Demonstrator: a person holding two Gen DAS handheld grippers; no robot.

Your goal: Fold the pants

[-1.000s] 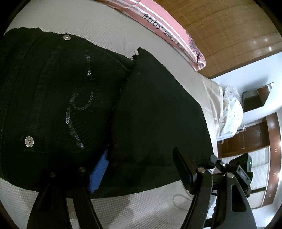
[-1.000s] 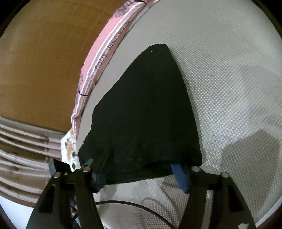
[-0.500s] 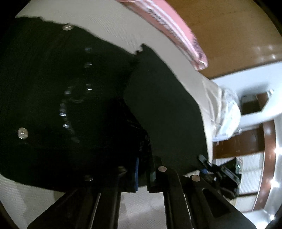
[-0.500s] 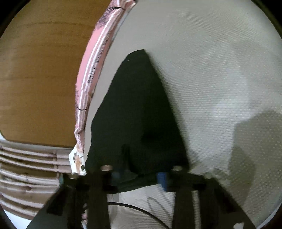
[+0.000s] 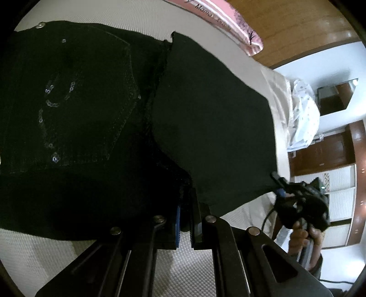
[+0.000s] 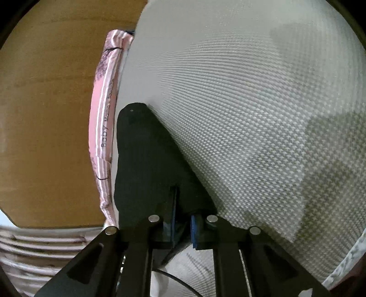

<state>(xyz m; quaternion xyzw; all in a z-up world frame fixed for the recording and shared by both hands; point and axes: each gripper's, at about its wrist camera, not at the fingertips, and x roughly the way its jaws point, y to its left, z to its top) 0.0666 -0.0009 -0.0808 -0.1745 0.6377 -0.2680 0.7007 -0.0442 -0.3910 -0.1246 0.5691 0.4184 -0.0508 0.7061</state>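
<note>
Black pants with sequins and metal studs lie on a white textured bed cover; a folded-over leg panel lies to the right. My left gripper is shut on the near edge of the pants where the two layers meet. My right gripper is shut on the corner of the black leg and lifts it off the cover. The right gripper also shows in the left wrist view, held by a hand at the leg's far corner.
A pink striped pillow lies along the bed's far edge against a wooden headboard. White bedding is bunched at the right, with wooden cupboards beyond. The bed cover stretches wide to the right of the leg.
Both grippers went from open around the pants' edge to shut on the fabric. The right gripper has raised its corner, so the leg looks narrower and steeper.
</note>
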